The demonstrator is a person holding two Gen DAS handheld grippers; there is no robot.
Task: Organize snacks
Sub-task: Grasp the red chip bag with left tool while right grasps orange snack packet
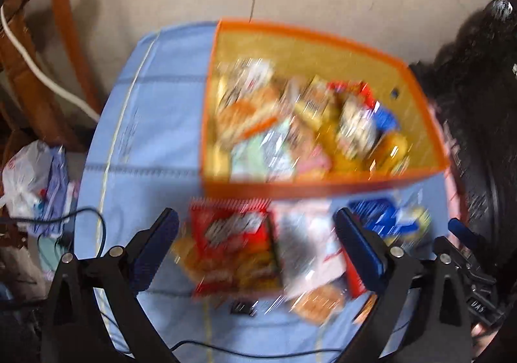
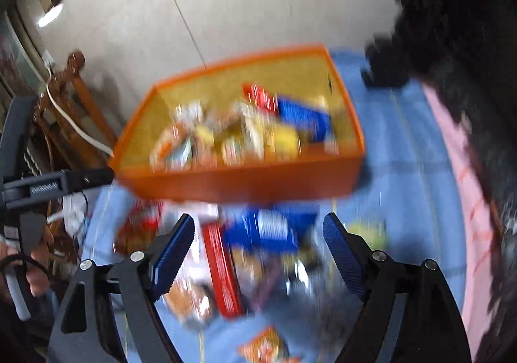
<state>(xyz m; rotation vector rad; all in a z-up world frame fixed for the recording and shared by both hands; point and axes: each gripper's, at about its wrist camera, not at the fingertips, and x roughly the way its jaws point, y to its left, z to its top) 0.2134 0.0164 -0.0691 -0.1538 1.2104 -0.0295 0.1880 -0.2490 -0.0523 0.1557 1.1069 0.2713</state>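
An orange basket (image 1: 290,190) (image 2: 245,182) with yellow mesh walls stands on a blue tablecloth and holds several snack packets. Both views are motion-blurred. My left gripper (image 1: 257,235) hangs open above loose packets in front of the basket: a red bag (image 1: 232,250), a white-silver pouch (image 1: 307,253) and a blue bag (image 1: 384,221). Nothing is pinched between its fingers. My right gripper (image 2: 258,245) is open too, above a red box (image 2: 223,269) and a blue packet (image 2: 268,229). An orange packet (image 2: 265,347) lies near the bottom edge.
The blue tablecloth (image 1: 155,124) covers a round table with a pink edge (image 2: 465,188) at the right. A wooden chair (image 1: 38,49) and a white plastic bag (image 1: 26,182) are on the left. Black cables (image 1: 93,227) trail over the table's left side. A dark furry mass (image 2: 458,7) fills the right.
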